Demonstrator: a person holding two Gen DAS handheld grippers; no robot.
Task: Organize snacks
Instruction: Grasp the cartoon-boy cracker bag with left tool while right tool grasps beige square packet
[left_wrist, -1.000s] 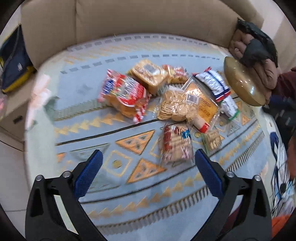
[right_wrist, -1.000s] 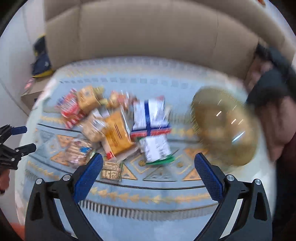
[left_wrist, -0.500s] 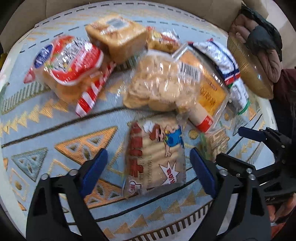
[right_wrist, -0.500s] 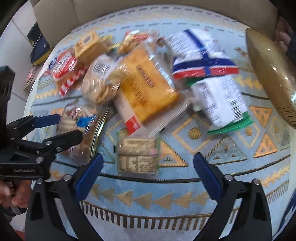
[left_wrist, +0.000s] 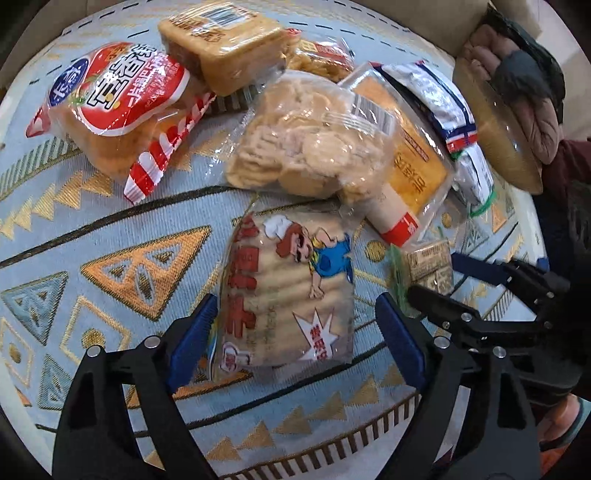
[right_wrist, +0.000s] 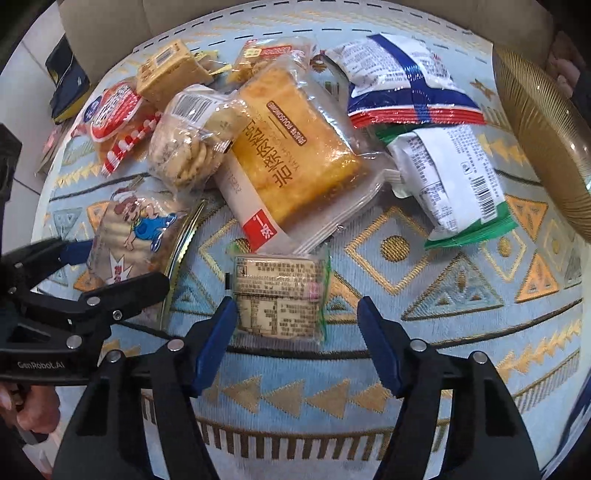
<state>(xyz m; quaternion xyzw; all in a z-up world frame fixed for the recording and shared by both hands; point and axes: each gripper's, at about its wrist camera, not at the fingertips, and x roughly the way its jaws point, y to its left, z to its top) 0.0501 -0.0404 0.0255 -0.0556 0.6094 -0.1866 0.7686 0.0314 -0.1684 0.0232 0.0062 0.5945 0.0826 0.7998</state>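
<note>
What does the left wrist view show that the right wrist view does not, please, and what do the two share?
Only the left wrist view shows the left gripper from behind, its open jaws astride the cartoon biscuit pack, and the gloved hand on the gold bowl.

Only the right wrist view shows the right gripper, whose jaws have just been closing, either side of the small label-printed packet, and the dark bag beside the table.

Both show the biscuit pack, the small packet, the bowl and the orange cake pack.

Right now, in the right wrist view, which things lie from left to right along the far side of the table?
Red-and-white cake bag → clear bag of round crackers → orange bread loaf in clear wrap → blue-striped white packet → ribbed gold bowl.
</note>
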